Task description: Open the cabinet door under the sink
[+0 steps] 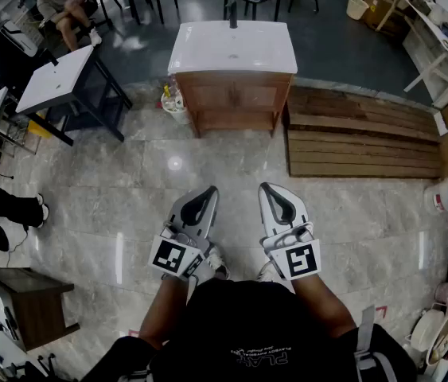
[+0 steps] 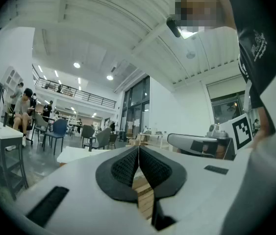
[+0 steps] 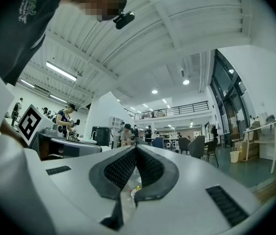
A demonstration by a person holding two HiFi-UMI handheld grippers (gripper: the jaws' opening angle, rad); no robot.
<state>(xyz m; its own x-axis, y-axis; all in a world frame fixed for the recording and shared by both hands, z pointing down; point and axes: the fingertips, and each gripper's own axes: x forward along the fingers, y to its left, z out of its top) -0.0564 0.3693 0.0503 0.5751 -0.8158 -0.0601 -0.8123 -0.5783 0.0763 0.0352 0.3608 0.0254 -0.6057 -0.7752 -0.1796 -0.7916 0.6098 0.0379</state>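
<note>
A wooden cabinet (image 1: 235,102) with two closed doors stands under a white sink top (image 1: 233,48) at the far middle of the head view. My left gripper (image 1: 210,191) and right gripper (image 1: 266,188) hang side by side near my body, well short of the cabinet, both pointing toward it. Each is shut, jaw tips together, with nothing between them. In the left gripper view the left gripper (image 2: 138,148) has its pads meeting, and the sink top (image 2: 81,153) shows low behind them. In the right gripper view the right gripper (image 3: 136,148) is closed the same way.
A stack of wooden planks (image 1: 359,138) lies right of the cabinet. A white table on a dark frame (image 1: 58,82) stands at left, with a seated person (image 1: 63,6) behind it. A small dark stool (image 1: 21,302) is at lower left. Pale tiled floor (image 1: 231,165) lies between me and the cabinet.
</note>
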